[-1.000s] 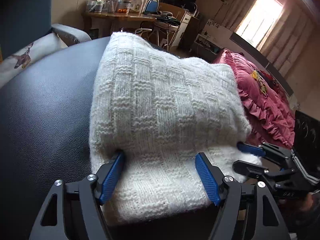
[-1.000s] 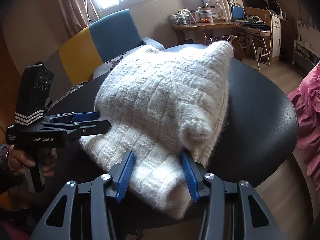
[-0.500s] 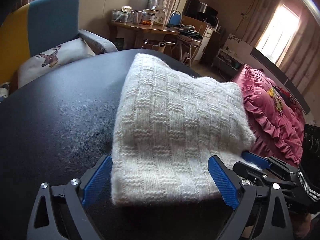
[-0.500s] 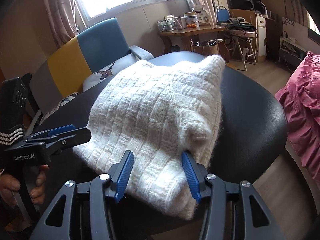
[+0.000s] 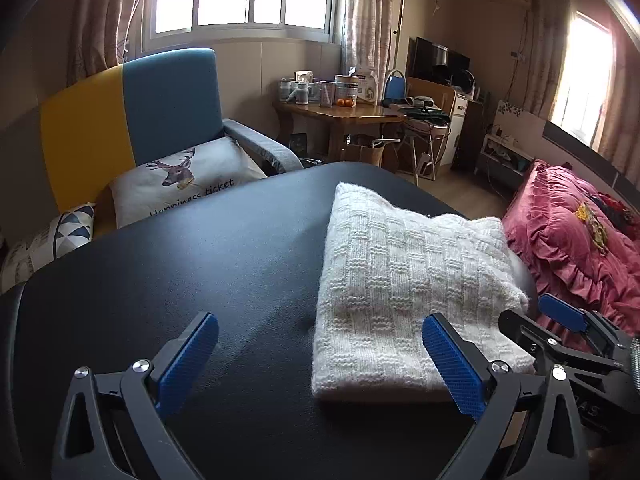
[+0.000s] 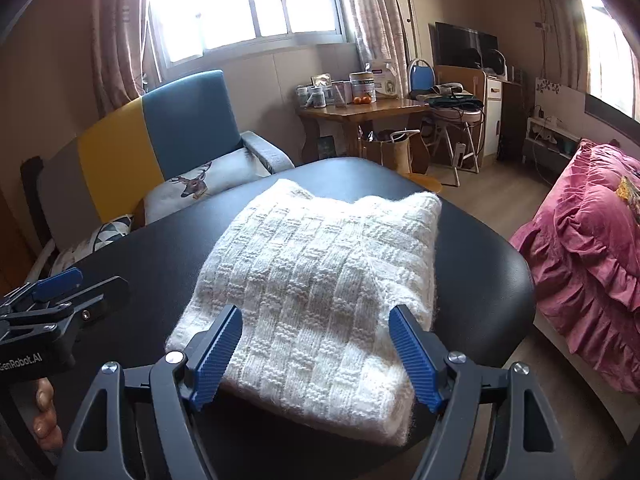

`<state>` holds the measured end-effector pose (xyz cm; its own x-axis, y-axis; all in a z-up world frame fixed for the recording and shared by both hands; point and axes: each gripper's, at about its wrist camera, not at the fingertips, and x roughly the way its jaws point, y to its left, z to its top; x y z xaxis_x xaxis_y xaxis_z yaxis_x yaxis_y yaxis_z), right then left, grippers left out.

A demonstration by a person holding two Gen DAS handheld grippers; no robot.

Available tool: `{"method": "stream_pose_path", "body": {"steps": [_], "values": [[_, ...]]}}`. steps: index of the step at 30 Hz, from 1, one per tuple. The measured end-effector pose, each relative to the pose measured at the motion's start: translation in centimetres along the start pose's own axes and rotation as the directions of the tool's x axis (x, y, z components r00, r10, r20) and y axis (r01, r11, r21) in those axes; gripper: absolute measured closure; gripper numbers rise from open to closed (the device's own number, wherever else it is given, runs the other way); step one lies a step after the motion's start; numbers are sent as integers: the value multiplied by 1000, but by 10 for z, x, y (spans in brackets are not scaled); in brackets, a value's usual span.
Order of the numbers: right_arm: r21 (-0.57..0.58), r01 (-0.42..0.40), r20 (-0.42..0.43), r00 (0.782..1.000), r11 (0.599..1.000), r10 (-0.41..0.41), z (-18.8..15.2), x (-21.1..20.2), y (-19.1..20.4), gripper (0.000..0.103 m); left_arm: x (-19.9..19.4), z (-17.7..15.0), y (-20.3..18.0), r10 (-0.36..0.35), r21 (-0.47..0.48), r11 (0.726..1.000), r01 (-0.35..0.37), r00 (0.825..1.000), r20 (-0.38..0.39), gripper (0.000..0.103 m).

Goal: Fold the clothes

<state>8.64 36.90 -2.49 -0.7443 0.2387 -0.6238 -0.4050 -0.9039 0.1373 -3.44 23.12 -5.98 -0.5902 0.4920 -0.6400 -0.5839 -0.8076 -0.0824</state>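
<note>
A white knitted sweater [image 5: 400, 280] lies folded into a thick rectangle on the right half of the black round table [image 5: 200, 260]. My left gripper [image 5: 320, 340] is open wide and lifted clear of the sweater, whose near left corner lies between its fingers. In the right wrist view the sweater [image 6: 320, 272] fills the table's middle. My right gripper [image 6: 316, 324] is open, its blue pads [image 6: 218, 356] standing on either side of the sweater's near edge. Each gripper also shows in the other's view: right gripper [image 5: 532, 316], left gripper [image 6: 92, 284].
A blue and yellow armchair [image 5: 152, 112] with a deer cushion [image 5: 188, 180] stands behind the table. A pink ruffled bedspread [image 6: 592, 248] lies to the right. A wooden desk [image 6: 360, 112] with jars stands at the back. A hand [image 6: 44, 420] holds the left gripper's handle.
Both grippers have opened and let go of the sweater's near edge, then drawn back and up. The sweater now rests flat on the table.
</note>
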Motion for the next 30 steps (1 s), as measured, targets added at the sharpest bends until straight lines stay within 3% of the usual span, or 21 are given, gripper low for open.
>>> {"method": "stream_pose_path", "body": {"steps": [10, 13, 20, 30], "values": [[-23, 90, 57, 994, 996, -89, 10, -12, -1, 25, -6, 3, -3, 105, -11, 994, -105, 994, -3, 1], [-30, 122, 71, 990, 992, -119, 15, -16, -2, 25, -12, 4, -9, 125, 10, 992, -125, 992, 30, 1], [-62, 145, 70, 988, 988, -141, 19, -14, 2, 25, -9, 10, -15, 37, -8, 999, -37, 999, -11, 1], [-109, 119, 38, 993, 987, -115, 14, -6, 13, 25, -7, 10, -12, 16, -28, 999, -16, 1000, -24, 0]]}}
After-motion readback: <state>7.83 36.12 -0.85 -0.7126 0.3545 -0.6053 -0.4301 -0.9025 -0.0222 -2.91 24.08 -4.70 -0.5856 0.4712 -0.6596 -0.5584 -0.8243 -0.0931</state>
